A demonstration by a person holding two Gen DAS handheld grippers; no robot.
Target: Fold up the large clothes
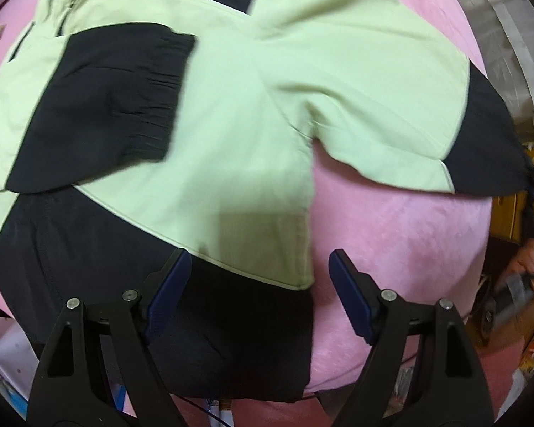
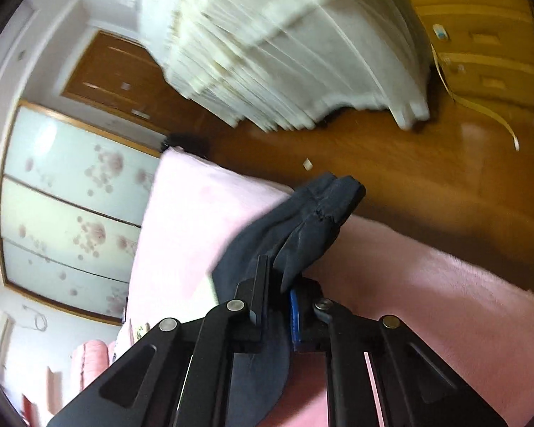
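Note:
A pale green jacket [image 1: 231, 124] with black panels lies spread on a pink blanket [image 1: 391, 242]. One sleeve is folded across the body, its black cuff [image 1: 106, 106] on the chest. The other sleeve reaches out to the right and ends in a black cuff [image 1: 487, 142]. My left gripper [image 1: 260, 259] hangs open, pointing down over the jacket's black hem and its side edge, with nothing pressed between its pads. My right gripper [image 2: 277, 274] is shut on the dark cuff [image 2: 317, 220], whose cloth bunches out past the fingertips above the blanket's edge.
The pink blanket [image 2: 427, 284] ends at an edge, beyond which is a wooden floor [image 2: 409, 178]. White furniture [image 2: 284, 53] and a yellow drawer chest [image 2: 480, 35] stand past it. Flowered sliding doors [image 2: 71, 195] fill the left. A person's hand [image 1: 527, 259] shows at the far right.

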